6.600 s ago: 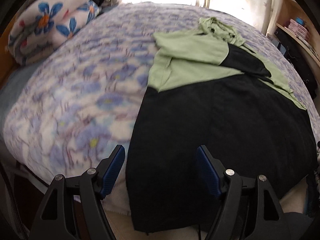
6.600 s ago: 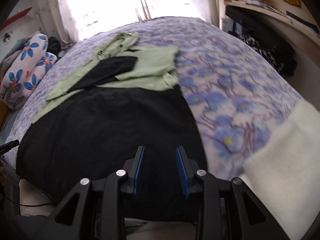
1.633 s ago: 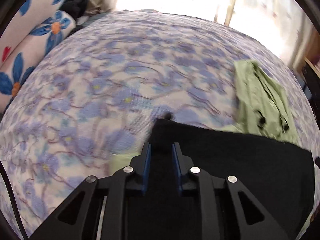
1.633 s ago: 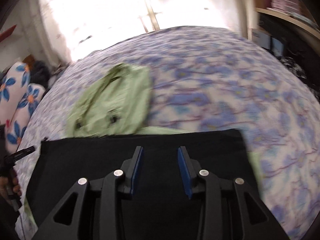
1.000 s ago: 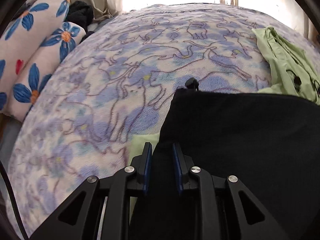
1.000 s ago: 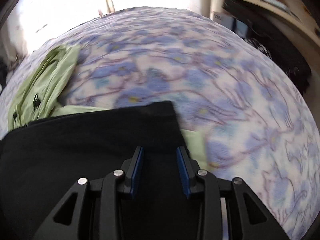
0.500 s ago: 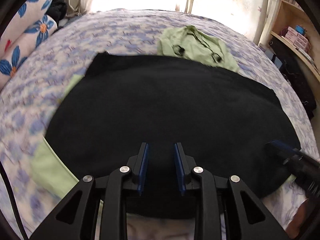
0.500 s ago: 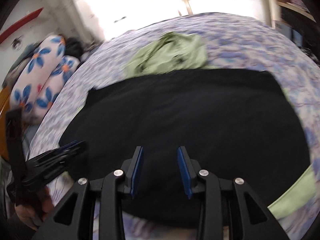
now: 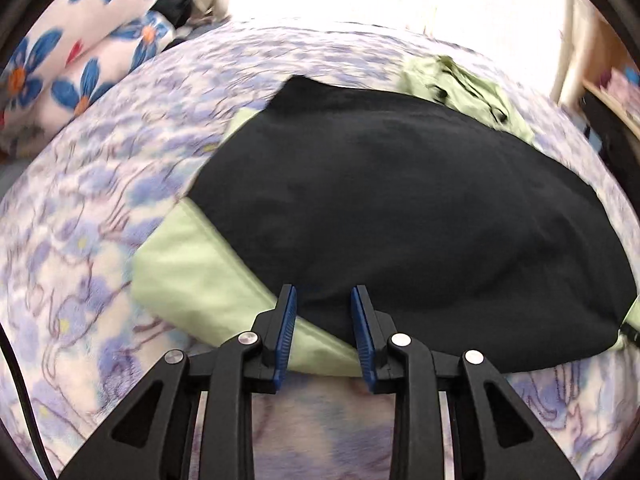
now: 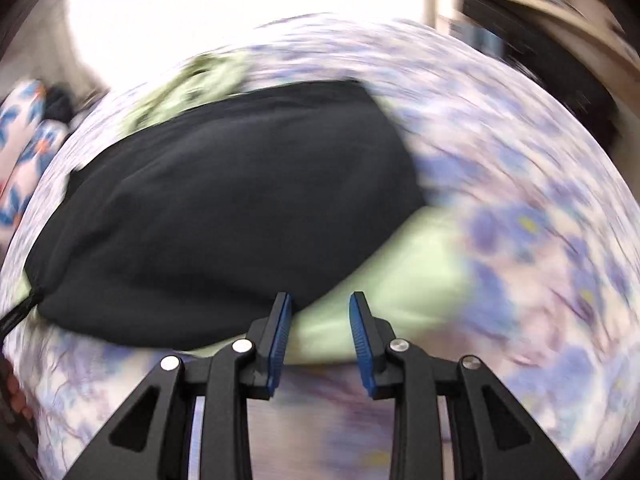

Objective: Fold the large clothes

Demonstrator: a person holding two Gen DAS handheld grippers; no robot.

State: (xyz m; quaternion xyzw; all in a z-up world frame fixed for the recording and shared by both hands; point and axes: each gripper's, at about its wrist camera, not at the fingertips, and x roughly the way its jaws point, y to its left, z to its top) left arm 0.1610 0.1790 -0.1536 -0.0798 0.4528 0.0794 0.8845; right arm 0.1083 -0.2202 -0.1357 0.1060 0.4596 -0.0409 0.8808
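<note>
One fold done, we reckon: black-and-green garment doubled over mid-bed, near the bed's front edge | left gripper and right gripper both parted, gripping nothing; left just widened, right just narrowed | left: further folds.

Garment: matt black and pale green cloth; blanket: fluffy floral fleece; gripper fingers: matt black plastic, ribbed blue pads.
</note>
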